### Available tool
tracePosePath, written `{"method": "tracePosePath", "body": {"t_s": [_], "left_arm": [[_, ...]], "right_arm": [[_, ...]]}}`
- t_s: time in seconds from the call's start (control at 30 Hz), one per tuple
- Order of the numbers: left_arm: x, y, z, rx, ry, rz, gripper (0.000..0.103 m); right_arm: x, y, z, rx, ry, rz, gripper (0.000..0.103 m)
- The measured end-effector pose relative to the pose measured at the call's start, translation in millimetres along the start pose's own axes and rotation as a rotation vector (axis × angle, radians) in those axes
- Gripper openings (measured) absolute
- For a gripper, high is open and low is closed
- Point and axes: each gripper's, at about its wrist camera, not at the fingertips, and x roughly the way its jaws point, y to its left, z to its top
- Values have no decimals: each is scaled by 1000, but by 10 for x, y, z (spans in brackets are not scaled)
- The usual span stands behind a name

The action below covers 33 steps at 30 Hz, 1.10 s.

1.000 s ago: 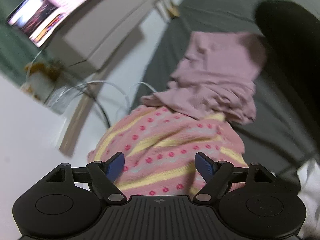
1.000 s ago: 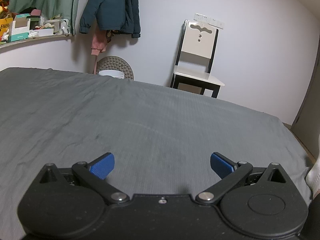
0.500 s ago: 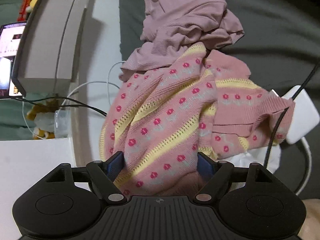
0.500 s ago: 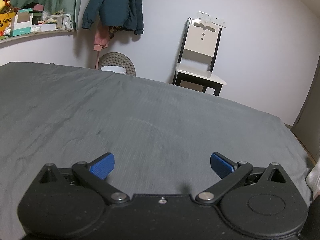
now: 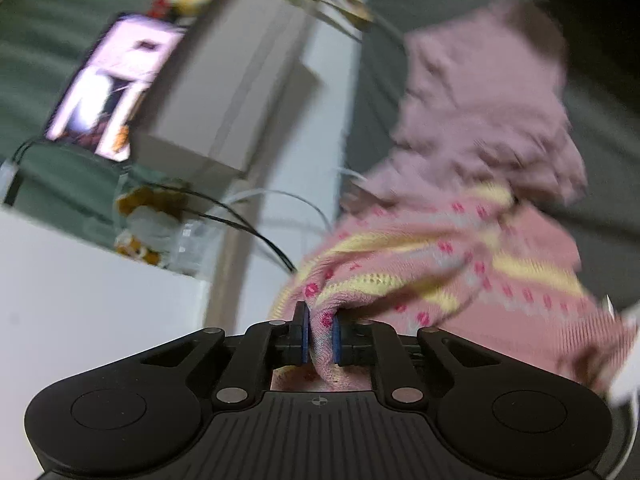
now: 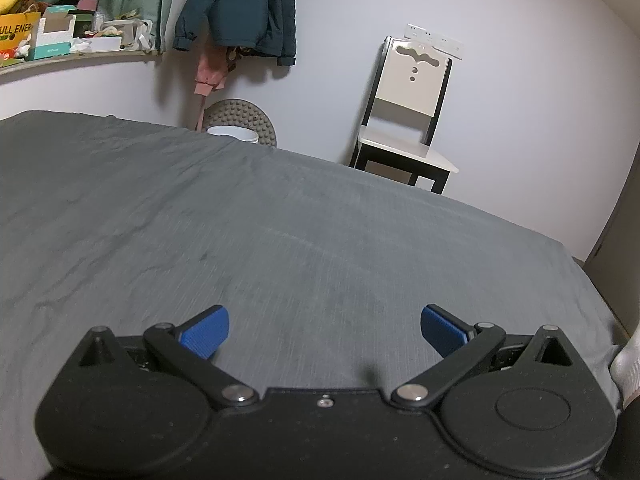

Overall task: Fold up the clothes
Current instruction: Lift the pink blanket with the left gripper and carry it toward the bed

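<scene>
A pink knit sweater (image 5: 460, 272) with yellow stripes and red dots lies bunched at the edge of the grey bed. My left gripper (image 5: 320, 336) is shut on a fold of this sweater, which bulges out between the blue pads. Behind it rests a crumpled mauve ribbed top (image 5: 480, 120). The left wrist view is blurred by motion. In the right wrist view my right gripper (image 6: 324, 330) stands open over the grey bedsheet (image 6: 280, 220), with nothing between its fingers.
Left of the bed are a grey box (image 5: 224, 92), a lit screen (image 5: 112, 84), cables (image 5: 256, 236) and a white surface (image 5: 80, 320). Beyond the bed stand a white chair (image 6: 412, 120), a hanging dark jacket (image 6: 244, 4) and a cluttered shelf (image 6: 72, 40).
My left gripper has gone from open around the patterned sweater to shut on a fold of it, and the view has swung. The right gripper stays open, shifted slightly.
</scene>
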Motion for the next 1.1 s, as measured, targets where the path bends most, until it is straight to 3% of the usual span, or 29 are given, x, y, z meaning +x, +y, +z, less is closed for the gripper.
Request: {"method": "tracePosePath", "body": {"t_s": [0.23,0.37,0.5,0.67,0.83,0.97,1.1], "left_arm": [[-134,503,1,-284,-128,130,10],[-355,871,59,-415,-250,200,9],[-674,1199,280,-446,-386,259,9],[-1109,1592,739,-498,-596,261,9],[-1510,2044,1522,-527,-855,180,9],[-1713,2276,2329,-530,-1027,19,9],[-1938,2158,3287,-456,-1165,-174,9]], "right_arm": [[-5,11,-4,5,2,-5,103],[-22,30,-2,9,5,-6,103],[-20,40,11,3,2,-7,103],[-10,25,20,16,5,-5,103],[1,-27,25,40,8,-6,103],[-7,-47,30,43,1,-6,103],[-99,-48,36,48,-46,28,103]]}}
